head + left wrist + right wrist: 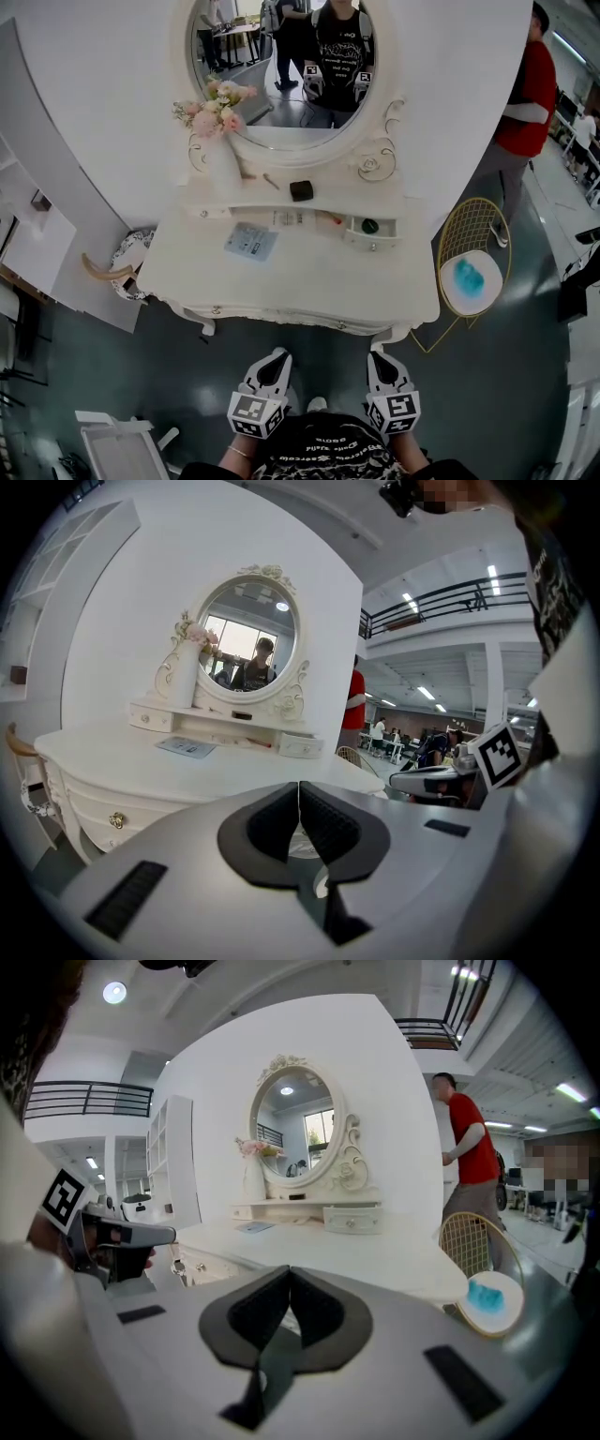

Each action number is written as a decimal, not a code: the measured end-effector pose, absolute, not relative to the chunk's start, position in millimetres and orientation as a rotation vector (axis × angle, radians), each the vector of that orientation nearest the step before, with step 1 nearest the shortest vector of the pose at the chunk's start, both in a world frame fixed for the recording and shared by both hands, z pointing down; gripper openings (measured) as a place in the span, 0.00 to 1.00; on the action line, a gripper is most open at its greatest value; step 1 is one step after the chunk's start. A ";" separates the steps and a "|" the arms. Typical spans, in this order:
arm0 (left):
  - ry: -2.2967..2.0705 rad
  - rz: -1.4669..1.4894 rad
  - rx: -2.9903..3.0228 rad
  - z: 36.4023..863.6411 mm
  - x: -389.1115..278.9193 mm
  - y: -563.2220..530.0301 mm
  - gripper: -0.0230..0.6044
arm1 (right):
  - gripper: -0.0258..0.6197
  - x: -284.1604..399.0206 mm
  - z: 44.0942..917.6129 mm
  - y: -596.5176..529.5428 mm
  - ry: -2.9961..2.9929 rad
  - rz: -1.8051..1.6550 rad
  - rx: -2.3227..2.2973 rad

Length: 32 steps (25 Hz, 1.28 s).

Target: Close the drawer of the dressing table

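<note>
The white dressing table [291,281] with an oval mirror stands ahead of me. On its upper shelf at the right, a small drawer [369,231] is pulled out, and something dark green lies inside. This drawer also shows in the left gripper view [302,746] and in the right gripper view [352,1218]. My left gripper [277,356] and right gripper [380,356] hover side by side in front of the table's near edge, well short of the drawer. Both have their jaws pressed together with nothing between them, as seen on the left gripper [299,787] and the right gripper [289,1273].
A gold wire chair [473,246] with a blue thing on its white seat stands right of the table. A person in a red top [525,94] stands behind it. On the table are a flower vase [221,155], a booklet [251,242] and a black box [301,190].
</note>
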<state>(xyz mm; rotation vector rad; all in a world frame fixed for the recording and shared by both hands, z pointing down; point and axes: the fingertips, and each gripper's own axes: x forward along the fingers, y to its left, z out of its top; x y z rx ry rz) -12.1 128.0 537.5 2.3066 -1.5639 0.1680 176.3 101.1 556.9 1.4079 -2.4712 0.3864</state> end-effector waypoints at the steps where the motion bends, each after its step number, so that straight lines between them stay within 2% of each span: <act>1: -1.561 0.169 2.305 539.9 -12.8 124.9 0.06 | 0.06 176.3 558.0 98.6 -2.468 0.387 1.413; 17: -1.430 0.157 2.393 537.2 -39.1 8.0 0.06 | 0.06 166.1 552.5 4.2 -2.359 0.396 1.596; 32: -1.278 0.184 2.475 536.9 -101.6 -91.6 0.06 | 0.06 128.9 563.6 -71.5 -2.203 0.499 1.790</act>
